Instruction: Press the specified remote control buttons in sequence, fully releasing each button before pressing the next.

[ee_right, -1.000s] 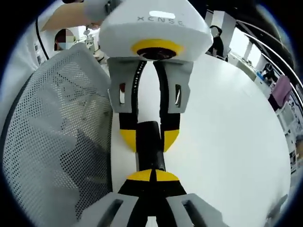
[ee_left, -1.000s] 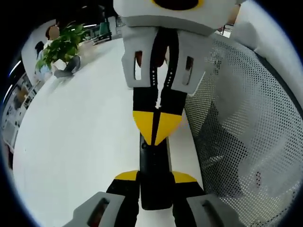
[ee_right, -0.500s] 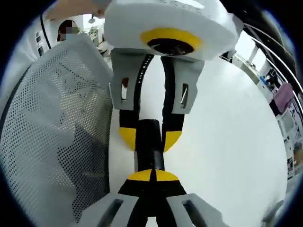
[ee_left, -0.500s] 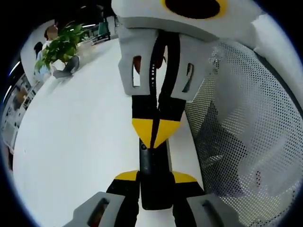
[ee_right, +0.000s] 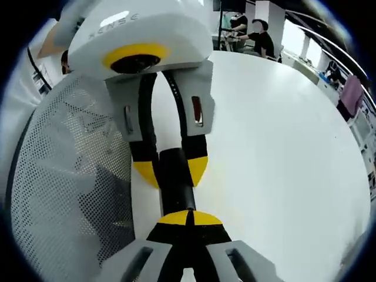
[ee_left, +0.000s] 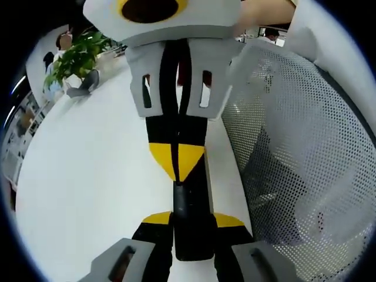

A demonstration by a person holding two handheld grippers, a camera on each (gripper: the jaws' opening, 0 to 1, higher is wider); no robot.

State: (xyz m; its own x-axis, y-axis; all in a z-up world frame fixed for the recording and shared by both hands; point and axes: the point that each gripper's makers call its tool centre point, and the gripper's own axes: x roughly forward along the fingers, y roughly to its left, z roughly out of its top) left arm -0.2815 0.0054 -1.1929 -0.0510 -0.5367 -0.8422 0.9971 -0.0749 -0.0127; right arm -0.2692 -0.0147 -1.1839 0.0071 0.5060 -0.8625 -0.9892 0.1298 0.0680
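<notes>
The remote control (ee_left: 191, 220) is a slim black bar, and its long axis runs straight from one gripper to the other — that line is what the next press turns on. The left gripper (ee_left: 192, 221) has its yellow-tipped jaws clamped on either side of the near end of the remote, holding it above the white table (ee_left: 88, 176); in the right gripper view the same hold appears from the far side, the remote's other end (ee_right: 175, 179) reaching out toward the right gripper. The right gripper (ee_right: 190, 218) has its jaws brought together into a single yellow point, with nothing between them. In the left gripper view that point (ee_left: 177, 160) sits at the remote's top face, toward its far end, though whether it touches a button or hovers just off it cannot be told. Judging from this, the pressing tool comes in along the remote's length rather than across it, so the next button probably lies a little forward or back along that same axis. A white mesh chair back (ee_left: 294, 153) stands just beside the table edge — near, but not in the way.
</notes>
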